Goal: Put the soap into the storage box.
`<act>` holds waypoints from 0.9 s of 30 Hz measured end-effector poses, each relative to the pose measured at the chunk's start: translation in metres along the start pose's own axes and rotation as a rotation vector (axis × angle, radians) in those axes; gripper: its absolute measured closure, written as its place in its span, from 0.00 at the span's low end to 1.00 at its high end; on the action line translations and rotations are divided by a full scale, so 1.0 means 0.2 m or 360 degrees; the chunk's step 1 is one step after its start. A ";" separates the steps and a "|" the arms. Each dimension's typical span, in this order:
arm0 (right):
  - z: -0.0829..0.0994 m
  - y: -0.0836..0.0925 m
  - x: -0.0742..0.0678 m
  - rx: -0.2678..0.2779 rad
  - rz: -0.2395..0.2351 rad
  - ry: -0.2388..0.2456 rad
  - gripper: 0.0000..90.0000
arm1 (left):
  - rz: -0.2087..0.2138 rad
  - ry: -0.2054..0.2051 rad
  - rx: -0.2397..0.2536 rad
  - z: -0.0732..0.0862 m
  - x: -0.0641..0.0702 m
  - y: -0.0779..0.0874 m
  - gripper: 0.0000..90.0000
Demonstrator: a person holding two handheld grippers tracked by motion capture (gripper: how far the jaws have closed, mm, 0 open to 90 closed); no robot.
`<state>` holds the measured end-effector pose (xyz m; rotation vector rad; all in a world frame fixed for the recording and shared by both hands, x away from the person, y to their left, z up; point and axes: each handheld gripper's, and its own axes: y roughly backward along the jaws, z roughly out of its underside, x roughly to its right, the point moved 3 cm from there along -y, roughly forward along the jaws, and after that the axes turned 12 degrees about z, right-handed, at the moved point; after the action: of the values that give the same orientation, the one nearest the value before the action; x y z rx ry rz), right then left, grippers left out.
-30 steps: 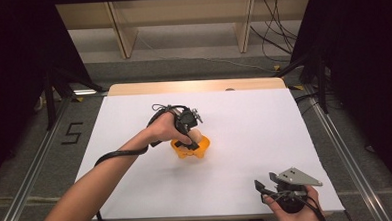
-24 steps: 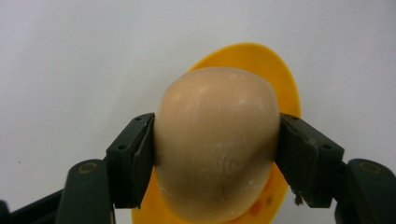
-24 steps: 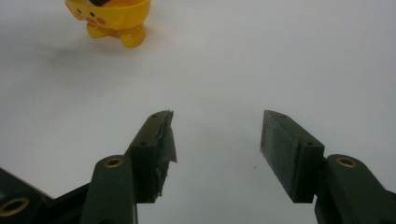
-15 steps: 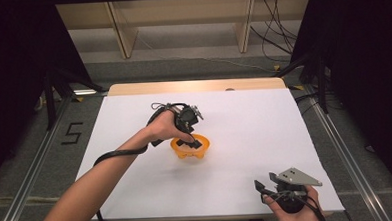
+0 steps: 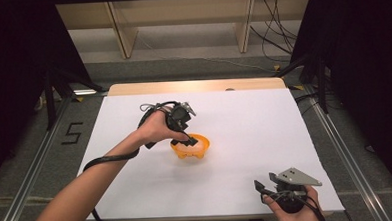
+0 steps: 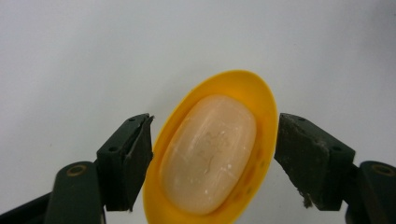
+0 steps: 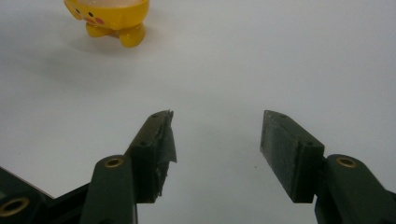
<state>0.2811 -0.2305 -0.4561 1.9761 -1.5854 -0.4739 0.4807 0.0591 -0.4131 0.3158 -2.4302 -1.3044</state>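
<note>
Soap dish (image 5: 191,147), yellow and shaped like a little animal, stands mid-table (image 5: 244,123) holding a pale soap bar (image 6: 208,151). Left gripper (image 5: 186,141) hovers over it, jaws just opening, clear of it. Right gripper (image 7: 215,156) spread, well apart.

Left tool (image 5: 188,139) at mid-surface, pointing down, forearm reaching in from lower left, jaws just been opening — pads clear on both sides, right tool (image 5: 261,186) low at near right edge, hand gripping from below, jaws apart — nothing between.

One yellow soap dish (image 5: 191,148), one bar of soap (image 6: 208,153), two grippers.
</note>
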 end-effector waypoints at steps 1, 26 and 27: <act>0.00 0.00 -0.02 -0.0040 -0.0008 -0.0059 0.49 | -0.0020 0.0025 0.0005 0.02 0.00 0.02 0.30; 0.00 -0.02 -0.01 -0.0034 -0.0031 -0.0002 0.49 | -0.0186 0.0453 0.0201 0.74 0.04 0.18 0.27; 0.00 -0.02 -0.01 -0.0034 -0.0031 -0.0002 0.49 | -0.0186 0.0453 0.0201 0.74 0.04 0.18 0.27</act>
<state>0.2834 -0.2276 -0.4586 1.9774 -1.5569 -0.4974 0.4108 0.1877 -0.4564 0.6406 -2.2822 -1.0696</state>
